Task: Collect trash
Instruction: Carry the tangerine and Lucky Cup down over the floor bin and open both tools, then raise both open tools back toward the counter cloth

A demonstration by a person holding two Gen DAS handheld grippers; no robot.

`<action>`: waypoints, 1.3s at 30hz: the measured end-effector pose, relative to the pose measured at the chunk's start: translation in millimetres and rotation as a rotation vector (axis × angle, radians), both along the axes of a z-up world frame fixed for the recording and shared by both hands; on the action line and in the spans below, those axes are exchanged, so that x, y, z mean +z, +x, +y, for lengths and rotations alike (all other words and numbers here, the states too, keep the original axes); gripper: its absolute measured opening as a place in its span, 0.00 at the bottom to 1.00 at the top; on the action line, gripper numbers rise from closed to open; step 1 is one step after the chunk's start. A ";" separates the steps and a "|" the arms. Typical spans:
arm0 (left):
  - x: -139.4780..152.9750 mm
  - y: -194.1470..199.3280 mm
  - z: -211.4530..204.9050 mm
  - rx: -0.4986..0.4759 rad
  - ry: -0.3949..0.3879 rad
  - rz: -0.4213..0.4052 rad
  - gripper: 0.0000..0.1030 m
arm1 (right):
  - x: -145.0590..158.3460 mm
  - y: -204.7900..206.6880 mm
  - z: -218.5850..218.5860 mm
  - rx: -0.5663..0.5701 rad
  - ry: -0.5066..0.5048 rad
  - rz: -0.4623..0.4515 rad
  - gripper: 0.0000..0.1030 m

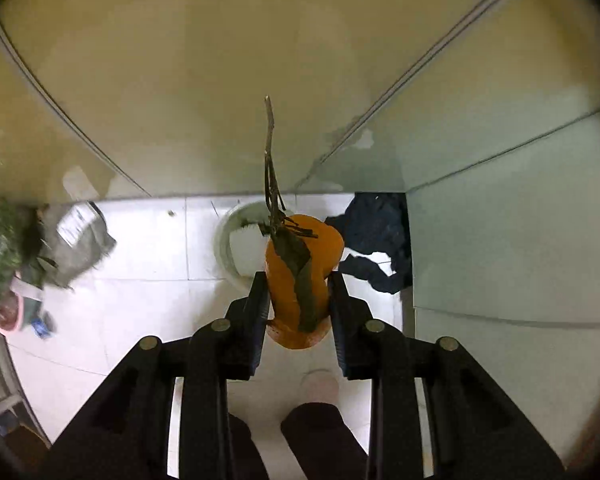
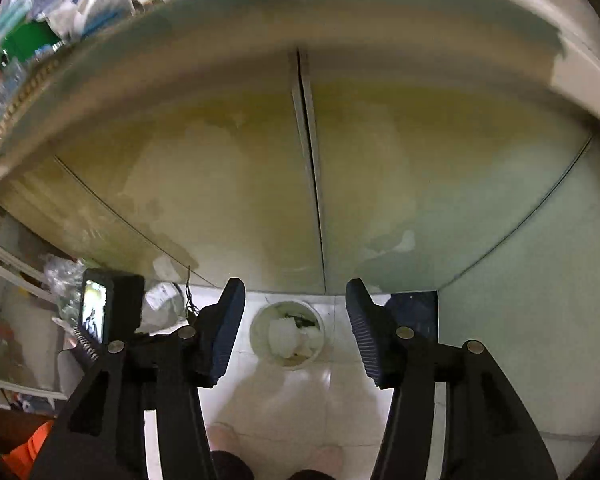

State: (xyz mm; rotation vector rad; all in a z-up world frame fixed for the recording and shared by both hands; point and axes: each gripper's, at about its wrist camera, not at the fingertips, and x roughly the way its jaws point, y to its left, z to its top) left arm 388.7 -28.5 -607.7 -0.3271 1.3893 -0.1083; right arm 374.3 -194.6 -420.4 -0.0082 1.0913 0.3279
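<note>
My left gripper (image 1: pixel 298 280) is shut on an orange piece of trash (image 1: pixel 320 248) with a dry leaf and a long twig (image 1: pixel 270 152) stuck to it. It hangs over the floor, just in front of a white round trash bin (image 1: pixel 230 240). In the right wrist view the same bin (image 2: pixel 256 332) stands on the floor tiles at the foot of the cabinet, with crumpled white paper (image 2: pixel 282 338) inside. My right gripper (image 2: pixel 295 286) is above it, open, with nothing between its blue pads.
Pale cabinet doors (image 2: pixel 308 180) rise behind the bin. A dark cloth (image 1: pixel 380 236) lies to its right in the corner. A grey bag (image 1: pixel 80 240) and a potted plant (image 1: pixel 4 312) sit to the left. The person's legs (image 1: pixel 320 432) are at the bottom.
</note>
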 end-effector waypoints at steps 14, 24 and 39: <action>-17.1 2.2 -4.4 -0.017 0.013 -0.044 0.35 | -36.3 3.6 4.8 0.021 -0.059 0.062 0.47; 182.0 -26.7 47.1 0.012 0.014 -0.218 0.35 | 105.0 -7.7 29.9 0.018 -0.036 -0.023 0.47; 478.5 -61.2 131.4 0.014 0.104 -0.670 0.66 | 303.6 -49.5 67.5 -0.126 -0.003 -0.373 0.69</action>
